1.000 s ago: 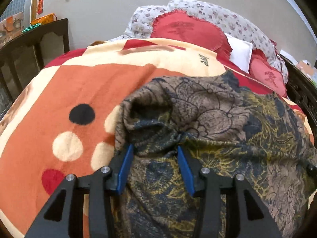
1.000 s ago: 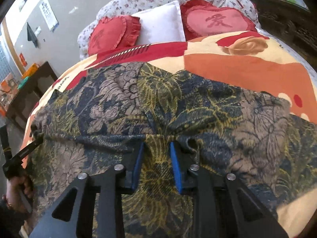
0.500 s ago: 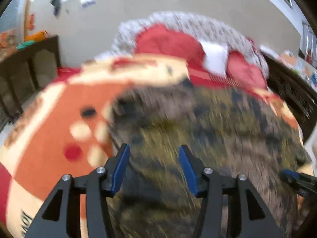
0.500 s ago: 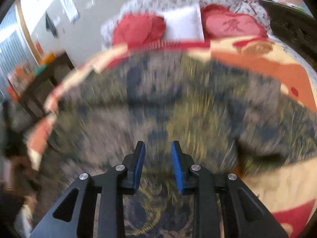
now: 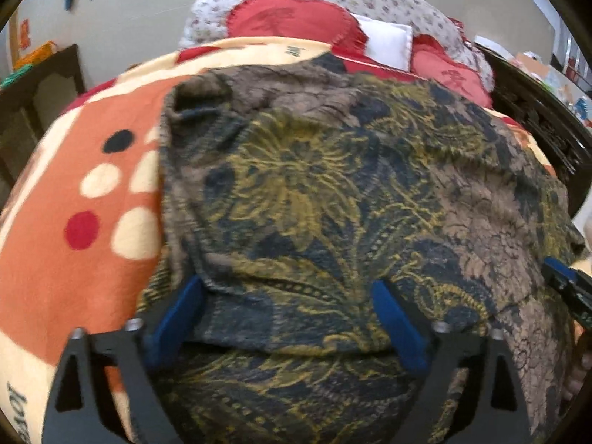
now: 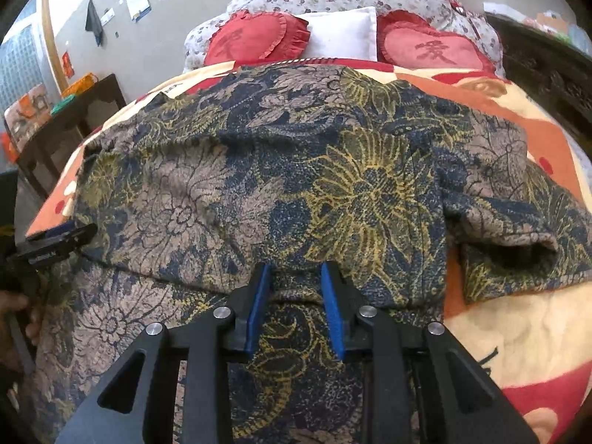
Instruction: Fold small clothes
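A dark floral garment (image 5: 333,192) in blue, brown and yellow lies spread on the bed, its near part folded over onto itself. It fills the right wrist view (image 6: 296,170) too. My left gripper (image 5: 288,296) is wide open, its blue pads on either side of the folded edge near the garment's left side. My right gripper (image 6: 296,277) is open with a narrower gap, its pads at the folded edge near the garment's middle. Each gripper shows at the edge of the other's view: the right one (image 5: 566,281) and the left one (image 6: 55,240).
An orange and cream blanket (image 5: 74,192) with dots covers the bed. Red heart cushions (image 6: 259,37) and a white pillow (image 6: 340,37) lie at the head. A dark wooden cabinet (image 6: 66,125) stands at the left, dark carved furniture (image 6: 547,66) at the right.
Both grippers carried the near part of the garment forward over the rest, making a fold. The left gripper opened wide and the right one opened a little, letting the cloth go.
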Available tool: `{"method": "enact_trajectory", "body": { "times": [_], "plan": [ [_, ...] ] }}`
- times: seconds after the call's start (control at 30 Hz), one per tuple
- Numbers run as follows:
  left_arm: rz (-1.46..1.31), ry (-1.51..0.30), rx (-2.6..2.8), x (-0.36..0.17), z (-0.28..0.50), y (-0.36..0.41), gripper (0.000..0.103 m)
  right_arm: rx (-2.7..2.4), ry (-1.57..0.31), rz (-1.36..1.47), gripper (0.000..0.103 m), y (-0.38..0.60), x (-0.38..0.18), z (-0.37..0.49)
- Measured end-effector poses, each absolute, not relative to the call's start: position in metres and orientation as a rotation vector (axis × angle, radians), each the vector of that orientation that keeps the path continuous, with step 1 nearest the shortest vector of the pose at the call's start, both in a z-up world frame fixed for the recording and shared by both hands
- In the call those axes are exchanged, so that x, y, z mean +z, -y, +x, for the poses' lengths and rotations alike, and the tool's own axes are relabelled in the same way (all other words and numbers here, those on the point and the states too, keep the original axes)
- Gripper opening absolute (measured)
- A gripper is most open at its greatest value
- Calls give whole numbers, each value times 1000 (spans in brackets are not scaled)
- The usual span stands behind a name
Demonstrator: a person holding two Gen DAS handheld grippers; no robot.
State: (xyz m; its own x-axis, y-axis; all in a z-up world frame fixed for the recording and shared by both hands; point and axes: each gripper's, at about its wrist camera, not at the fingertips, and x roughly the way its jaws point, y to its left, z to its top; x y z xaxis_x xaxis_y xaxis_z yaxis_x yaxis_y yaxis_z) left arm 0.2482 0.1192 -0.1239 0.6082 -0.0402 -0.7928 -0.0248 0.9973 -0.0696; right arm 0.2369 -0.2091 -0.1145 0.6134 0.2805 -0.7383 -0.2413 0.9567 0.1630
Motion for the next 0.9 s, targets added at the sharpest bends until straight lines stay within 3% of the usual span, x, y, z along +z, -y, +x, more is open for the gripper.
{"method": "enact_trajectory", "body": {
  "times": [0.47, 0.53, 0.6, 0.63, 0.73, 0.9],
  "plan": [
    [-28, -902, -5, -108, 226, -91, 102, 270, -877, -68, 31, 194, -114, 237],
    [-65, -849, -46, -99, 206, -87, 102, 290, -944, 6, 31, 204, -100, 241],
    [-76, -814, -60, -99, 188, -81, 102, 301, -889, 142, 31, 234, -74, 236],
    [-69, -808, -61, -105, 180, -77, 103, 275, -843, 194, 33, 256, -59, 232],
    [-23, -893, 12, -124, 181, -70, 103, 118, -777, 300, 61, 338, -37, 226],
    [-63, -882, 59, -124, 184, -79, 103, -182, -896, 593, 61, 500, -77, 217]
  ]
}}
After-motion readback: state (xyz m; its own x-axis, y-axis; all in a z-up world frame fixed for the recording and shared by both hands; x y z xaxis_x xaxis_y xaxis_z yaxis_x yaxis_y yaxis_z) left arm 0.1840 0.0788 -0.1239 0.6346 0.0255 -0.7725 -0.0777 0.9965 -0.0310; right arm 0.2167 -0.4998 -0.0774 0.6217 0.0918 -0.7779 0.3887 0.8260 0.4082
